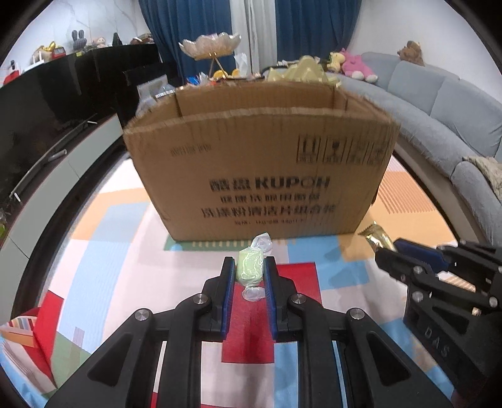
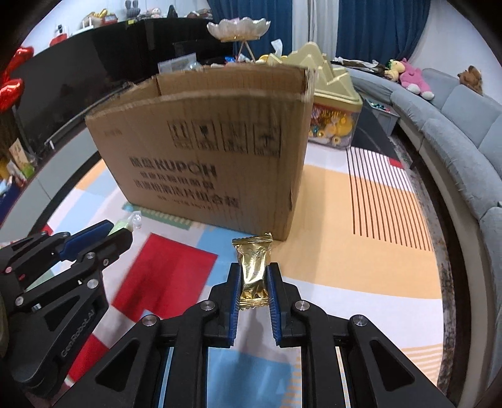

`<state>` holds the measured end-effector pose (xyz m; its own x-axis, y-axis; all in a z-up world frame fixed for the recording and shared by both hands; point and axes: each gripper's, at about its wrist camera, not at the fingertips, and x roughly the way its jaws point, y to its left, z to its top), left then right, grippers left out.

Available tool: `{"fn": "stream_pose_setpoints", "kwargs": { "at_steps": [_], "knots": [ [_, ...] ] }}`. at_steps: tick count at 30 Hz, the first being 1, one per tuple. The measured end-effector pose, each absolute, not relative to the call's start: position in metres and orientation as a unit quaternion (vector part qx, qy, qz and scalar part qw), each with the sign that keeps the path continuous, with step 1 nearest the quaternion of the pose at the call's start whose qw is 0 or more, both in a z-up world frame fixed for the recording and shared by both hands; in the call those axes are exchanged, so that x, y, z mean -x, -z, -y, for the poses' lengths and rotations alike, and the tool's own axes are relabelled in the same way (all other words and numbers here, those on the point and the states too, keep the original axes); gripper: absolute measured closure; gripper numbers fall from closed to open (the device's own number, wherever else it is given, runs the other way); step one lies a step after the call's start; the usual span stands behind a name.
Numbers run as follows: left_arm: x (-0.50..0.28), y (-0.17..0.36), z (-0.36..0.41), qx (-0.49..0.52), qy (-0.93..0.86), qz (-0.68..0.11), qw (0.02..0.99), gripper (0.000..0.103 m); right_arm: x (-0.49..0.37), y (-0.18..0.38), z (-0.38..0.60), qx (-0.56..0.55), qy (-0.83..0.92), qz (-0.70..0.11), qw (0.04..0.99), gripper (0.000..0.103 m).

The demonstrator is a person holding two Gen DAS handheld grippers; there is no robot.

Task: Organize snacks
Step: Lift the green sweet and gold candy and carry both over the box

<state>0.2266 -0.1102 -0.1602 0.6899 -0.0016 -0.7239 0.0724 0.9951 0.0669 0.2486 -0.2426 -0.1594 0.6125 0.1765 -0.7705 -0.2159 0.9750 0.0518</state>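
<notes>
My left gripper (image 1: 249,266) is shut on a pale green candy (image 1: 250,266) in a clear twisted wrapper, held above the colourful mat in front of an open cardboard box (image 1: 260,175). My right gripper (image 2: 254,276) is shut on a gold foil snack packet (image 2: 253,270), also in front of the box (image 2: 204,157), near its right corner. In the left wrist view the right gripper (image 1: 387,251) is at the right with the gold packet (image 1: 378,237) sticking out. In the right wrist view the left gripper (image 2: 120,232) is at the left with the green candy (image 2: 122,224).
A patterned play mat (image 2: 345,251) covers the floor. A grey sofa (image 1: 439,106) curves along the right. A black TV cabinet (image 1: 62,84) stands at the left. Behind the box are a gold-lidded clear container (image 2: 332,103) with sweets and a shell-shaped dish (image 2: 238,28).
</notes>
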Motion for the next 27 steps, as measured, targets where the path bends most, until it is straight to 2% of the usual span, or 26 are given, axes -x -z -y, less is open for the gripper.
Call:
{"fn": "stream_pose_setpoints", "kwargs": {
  "at_steps": [27],
  "knots": [
    [-0.206, 0.076, 0.075, -0.007, 0.019, -0.336, 0.942, 0.084, -0.205, 0.07, 0.212, 0.033, -0.099, -0.352, 0.93, 0.085]
  ]
}}
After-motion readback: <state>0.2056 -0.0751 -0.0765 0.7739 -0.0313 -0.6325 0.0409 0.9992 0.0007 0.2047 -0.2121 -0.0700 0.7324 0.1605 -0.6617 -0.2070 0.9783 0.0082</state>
